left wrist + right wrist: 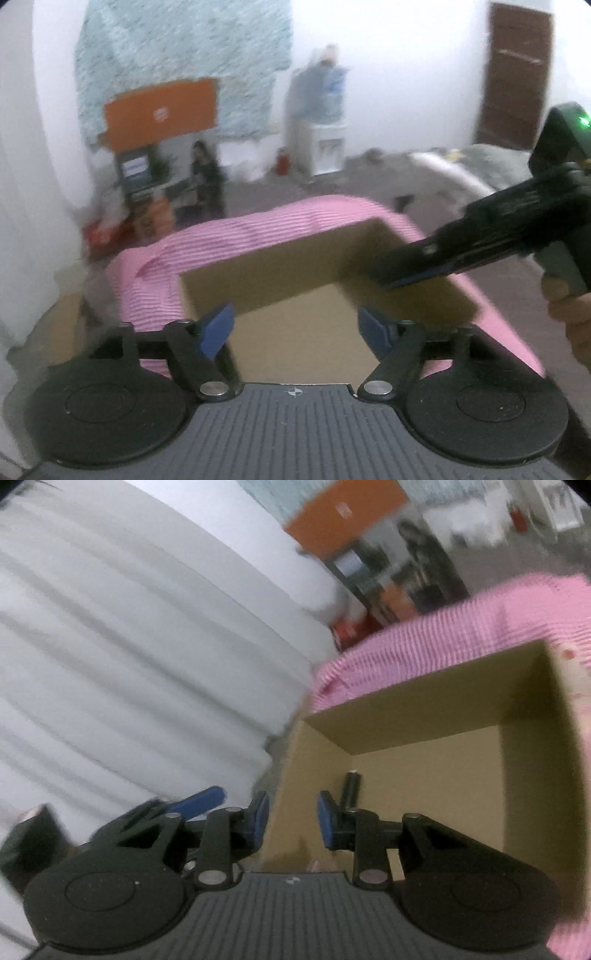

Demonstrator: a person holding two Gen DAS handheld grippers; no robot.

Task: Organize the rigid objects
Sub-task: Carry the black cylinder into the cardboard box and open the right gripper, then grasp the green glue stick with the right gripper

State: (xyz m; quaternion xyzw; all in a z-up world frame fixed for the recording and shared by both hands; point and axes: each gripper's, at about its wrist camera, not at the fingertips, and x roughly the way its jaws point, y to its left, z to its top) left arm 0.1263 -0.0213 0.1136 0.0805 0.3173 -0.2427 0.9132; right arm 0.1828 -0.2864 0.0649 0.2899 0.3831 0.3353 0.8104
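Right wrist: smooth rectangular cardboard box (424, 709)

Cardboard box (424, 705) on pink-striped bed (236, 232)

Left claw (295, 330): black linkage arms, blue pads (216, 330), silver pivot screws at inner joints, two round black discs with raised concentric rings, grey ribbed housing between them bearing a small crosshair mark.

Right claw (291, 819): same build; black arms, blue pads (258, 819), silver screws, grey ribbed body, faint white mark at top centre. From left wrist view: blocky black body, dark green rear module with lit green dot.

Hand (570, 314) on grip: bare skin, tan-brown, fingers only partly visible.
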